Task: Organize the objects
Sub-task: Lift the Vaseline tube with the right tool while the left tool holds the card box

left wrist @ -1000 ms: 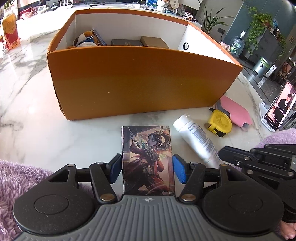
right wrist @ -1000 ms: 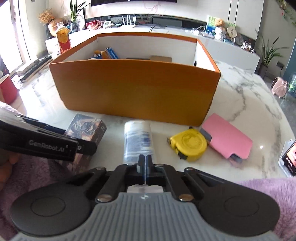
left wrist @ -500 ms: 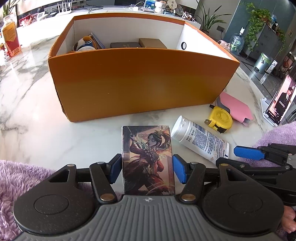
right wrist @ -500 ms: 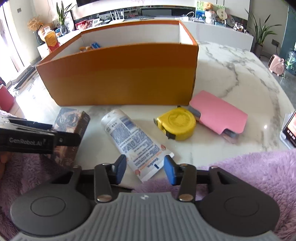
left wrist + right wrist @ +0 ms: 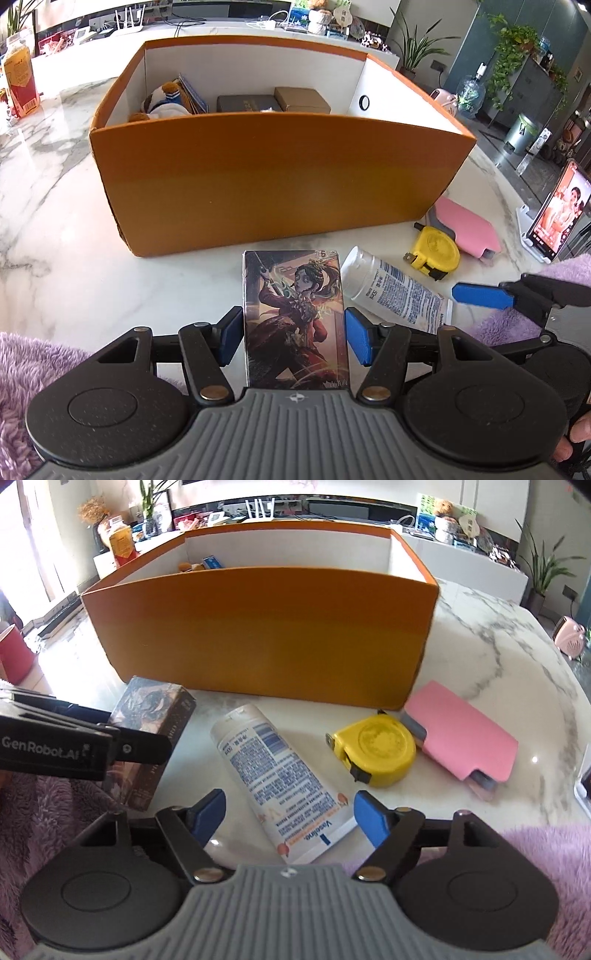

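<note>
Right gripper (image 5: 289, 814) jaws opening, tube (image 5: 280, 779) released

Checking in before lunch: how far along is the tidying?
Done: a plush toy and small boxes lie in the orange box. In hand: left gripper grips the card box; right gripper is opening around the tube. Left: tape measure, pink case.

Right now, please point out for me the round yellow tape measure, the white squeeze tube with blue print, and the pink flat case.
Round yellow tape measure (image 5: 376, 747), right wrist view, centre of its round face.
White squeeze tube with blue print (image 5: 275, 775), right wrist view, middle of its body.
Pink flat case (image 5: 467, 729), right wrist view, its top face.
</note>
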Motion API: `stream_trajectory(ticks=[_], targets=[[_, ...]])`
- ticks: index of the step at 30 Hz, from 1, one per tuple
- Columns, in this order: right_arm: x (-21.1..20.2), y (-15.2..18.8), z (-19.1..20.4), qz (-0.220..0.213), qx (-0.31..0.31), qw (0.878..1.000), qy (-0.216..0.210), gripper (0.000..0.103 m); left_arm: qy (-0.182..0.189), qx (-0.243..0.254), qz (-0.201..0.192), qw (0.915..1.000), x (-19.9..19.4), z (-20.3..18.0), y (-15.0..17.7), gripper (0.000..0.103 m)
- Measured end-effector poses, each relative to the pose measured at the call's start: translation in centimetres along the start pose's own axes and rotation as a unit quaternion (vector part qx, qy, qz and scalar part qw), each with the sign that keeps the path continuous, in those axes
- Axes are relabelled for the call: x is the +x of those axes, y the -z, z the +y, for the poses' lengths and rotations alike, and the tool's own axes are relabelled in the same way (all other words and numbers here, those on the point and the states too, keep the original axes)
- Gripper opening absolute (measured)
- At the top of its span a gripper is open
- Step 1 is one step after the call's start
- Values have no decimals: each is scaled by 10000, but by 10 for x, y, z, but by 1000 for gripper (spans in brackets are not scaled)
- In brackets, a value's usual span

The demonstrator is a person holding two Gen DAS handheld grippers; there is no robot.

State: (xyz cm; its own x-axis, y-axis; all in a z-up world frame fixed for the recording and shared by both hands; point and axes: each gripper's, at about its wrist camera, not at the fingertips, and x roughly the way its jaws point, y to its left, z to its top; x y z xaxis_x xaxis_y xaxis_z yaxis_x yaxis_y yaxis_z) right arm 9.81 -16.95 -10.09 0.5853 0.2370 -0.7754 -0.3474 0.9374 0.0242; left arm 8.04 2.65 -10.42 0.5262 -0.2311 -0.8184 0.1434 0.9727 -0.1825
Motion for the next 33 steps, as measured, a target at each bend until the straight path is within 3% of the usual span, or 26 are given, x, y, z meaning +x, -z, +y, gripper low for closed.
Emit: stream_trajectory(ticks=[3,9,21,27,28,29,30,33], targets=[[4,-2,7,-15,-296,9996,40,76,25,-60,68,10000,3,2,0,68],[15,-1,11,171,-418,9988,165,61,117,-173,113,9997,5,6,0,68],[11,1,9,94,-264,9996,82,57,241,-191,137,9994,8,7,1,68],[-8,2,0,78,239,9994,-256,54,279,-152,117,9994,6,6,1,68],[-12,3,-2,115,322,9990,-304,47,298,-150,124,9994,6,6,1,68],[-16,4,-5,169,390,9983,-395,26,309,-137,130,9993,5,6,1,68],[-23,4,-5,98,383,9985,-377,20,320,-100,128,9994,4,4,2,68],[-34,8,-2,229,288,9988,-317,18,350,86,141,9993,2,-3,5,68]])
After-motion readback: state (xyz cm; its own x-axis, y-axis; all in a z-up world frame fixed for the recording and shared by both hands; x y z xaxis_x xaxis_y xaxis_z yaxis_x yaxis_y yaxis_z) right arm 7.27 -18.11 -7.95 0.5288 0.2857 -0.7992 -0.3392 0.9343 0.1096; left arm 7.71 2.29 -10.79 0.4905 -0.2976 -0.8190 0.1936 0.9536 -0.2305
